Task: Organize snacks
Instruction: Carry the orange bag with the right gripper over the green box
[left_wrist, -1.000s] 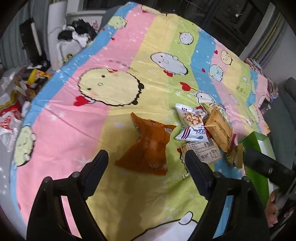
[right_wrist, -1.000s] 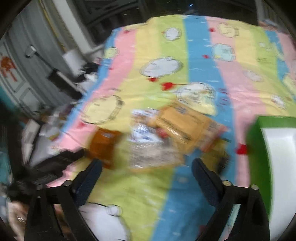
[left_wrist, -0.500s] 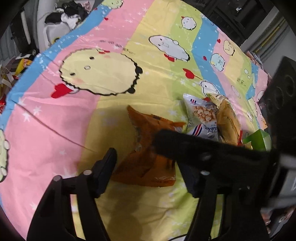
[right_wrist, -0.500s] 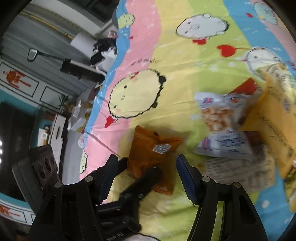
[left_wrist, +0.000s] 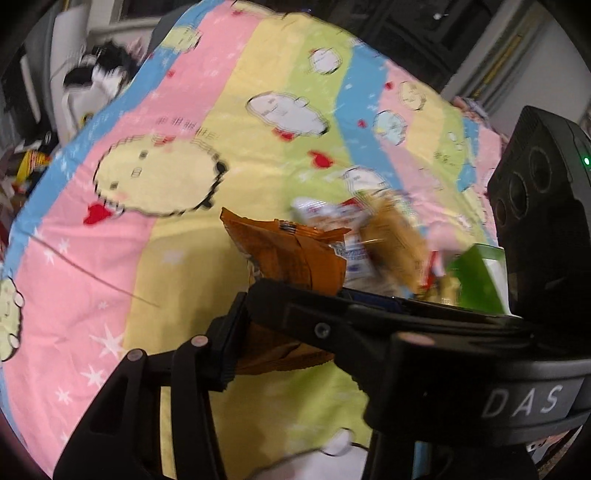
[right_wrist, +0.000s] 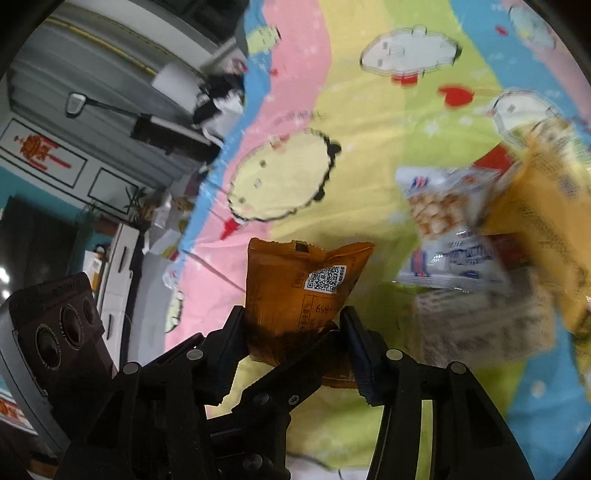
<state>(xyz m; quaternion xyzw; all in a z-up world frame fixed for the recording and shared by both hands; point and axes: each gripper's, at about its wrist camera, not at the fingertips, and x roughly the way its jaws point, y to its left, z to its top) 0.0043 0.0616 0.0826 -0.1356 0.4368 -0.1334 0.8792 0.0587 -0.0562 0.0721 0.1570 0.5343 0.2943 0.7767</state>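
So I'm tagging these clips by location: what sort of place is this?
Most likely a lived-in home room, perhaps a bedroom. Snack packets, like the orange packet, lie on a cartoon-print sheet spread like bedding, and household clutter is piled on the floor against a panelled wall.

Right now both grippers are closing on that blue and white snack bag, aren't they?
Not the blue and white bag: the right wrist view shows the right gripper and left gripper, jaws just closing, around the orange snack packet.
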